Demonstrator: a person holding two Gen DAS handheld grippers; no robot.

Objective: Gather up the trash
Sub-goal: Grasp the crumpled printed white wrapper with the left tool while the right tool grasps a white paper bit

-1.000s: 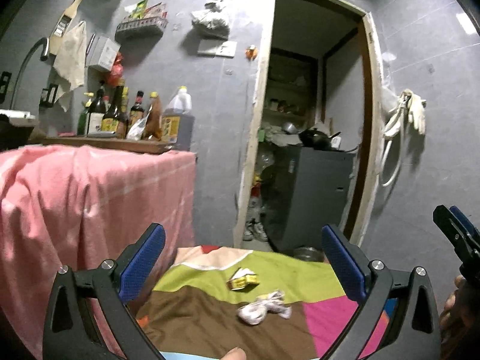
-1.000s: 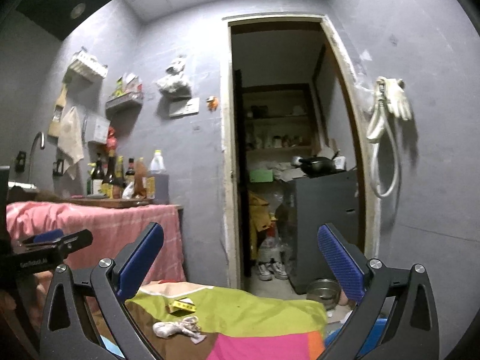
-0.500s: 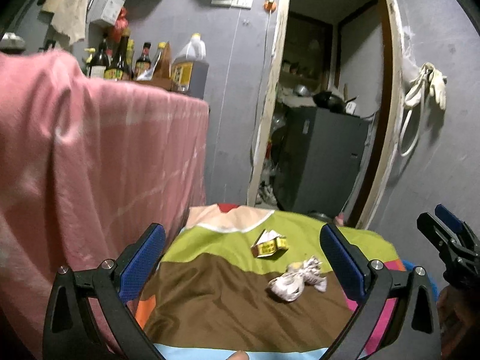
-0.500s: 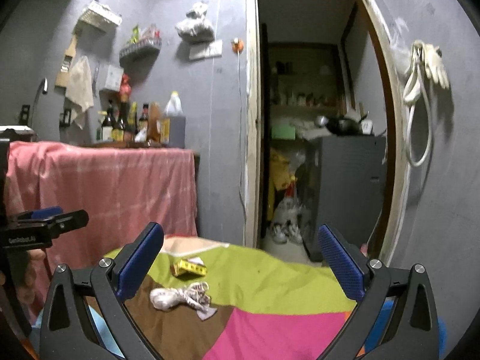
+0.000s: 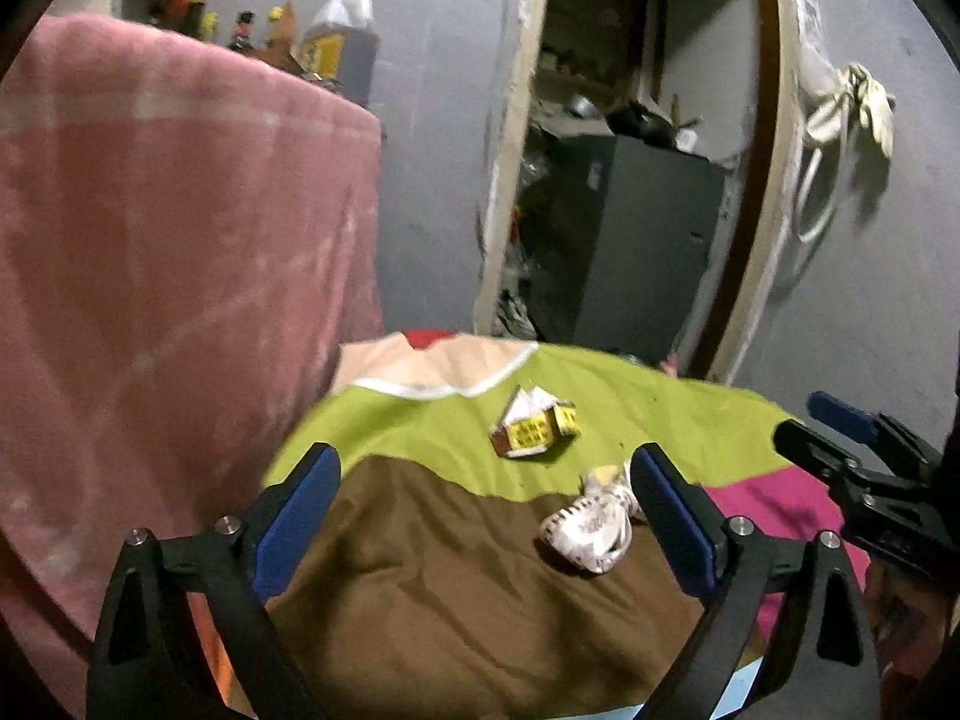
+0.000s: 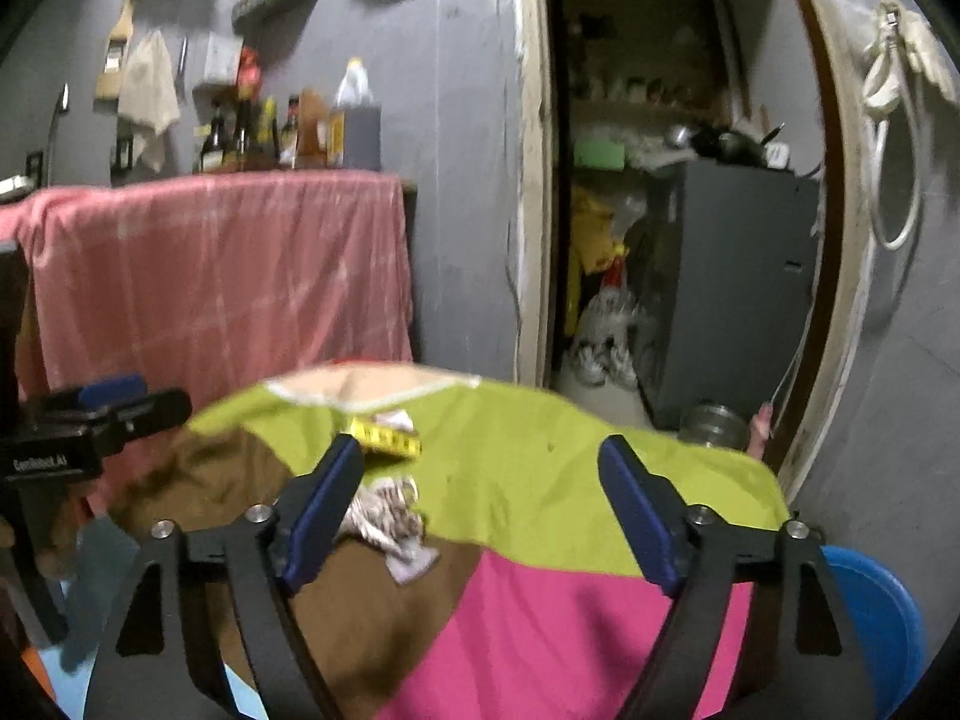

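Two pieces of trash lie on a table under a multicoloured cloth [image 5: 420,588]. A crushed yellow-and-white carton [image 5: 533,431] lies on the green patch; it also shows in the right wrist view [image 6: 387,438]. A crumpled white wrapper [image 5: 591,525] lies on the brown patch, also in the right wrist view [image 6: 390,519]. My left gripper [image 5: 483,519] is open and empty, with the wrapper just inside its right finger. My right gripper [image 6: 480,507] is open and empty, with the wrapper by its left finger.
A pink cloth [image 5: 168,300] hangs over a counter on the left, with bottles [image 6: 288,126] on top. A doorway behind the table leads to a dark cabinet [image 5: 636,252]. A blue bin [image 6: 870,618] stands at the table's right.
Both grippers have come down and forward toward the table. The carton and wrapper look larger and nearer. Both grippers stay open.
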